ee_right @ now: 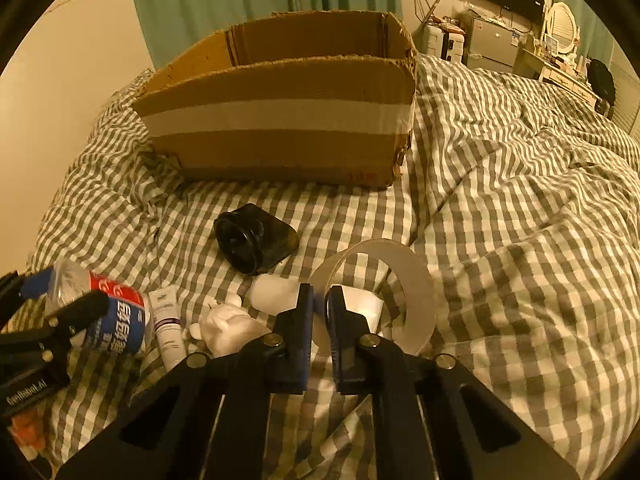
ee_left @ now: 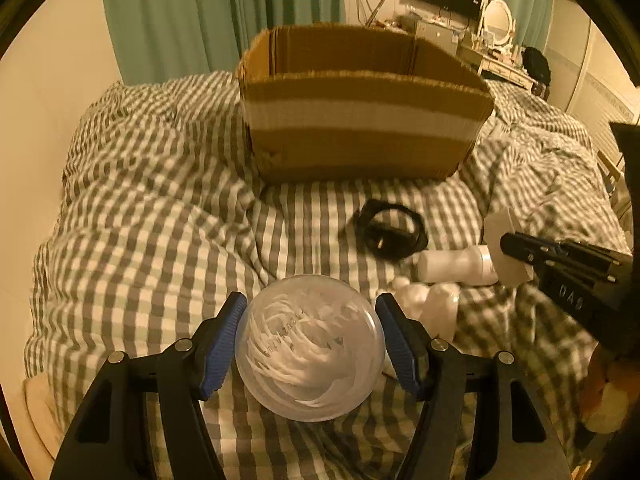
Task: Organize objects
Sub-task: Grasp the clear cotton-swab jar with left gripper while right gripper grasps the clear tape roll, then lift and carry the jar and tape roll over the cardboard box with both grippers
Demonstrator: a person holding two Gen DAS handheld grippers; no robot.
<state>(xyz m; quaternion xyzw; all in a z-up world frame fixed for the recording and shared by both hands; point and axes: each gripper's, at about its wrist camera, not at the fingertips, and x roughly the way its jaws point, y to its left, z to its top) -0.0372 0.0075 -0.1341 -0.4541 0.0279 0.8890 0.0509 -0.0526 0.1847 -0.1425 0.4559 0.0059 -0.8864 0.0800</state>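
Note:
My left gripper [ee_left: 311, 346] is shut on a clear plastic bottle [ee_left: 310, 346], seen end on in the left wrist view; in the right wrist view the same bottle [ee_right: 100, 312] shows a red and blue label. My right gripper [ee_right: 319, 340] is shut on the wall of a clear tape ring [ee_right: 404, 292], held just above the bed; the ring also shows at the right of the left wrist view [ee_left: 506, 252]. An open cardboard box [ee_left: 360, 120] [ee_right: 280, 112] stands on the bed beyond both grippers.
On the checked duvet [ee_right: 520, 240] lie a black lens-like part [ee_right: 252, 238] [ee_left: 390, 232], a white bottle [ee_left: 456, 266], a white figurine [ee_right: 230, 326] and a small tube [ee_right: 168, 326]. Curtains and a dresser stand behind the bed.

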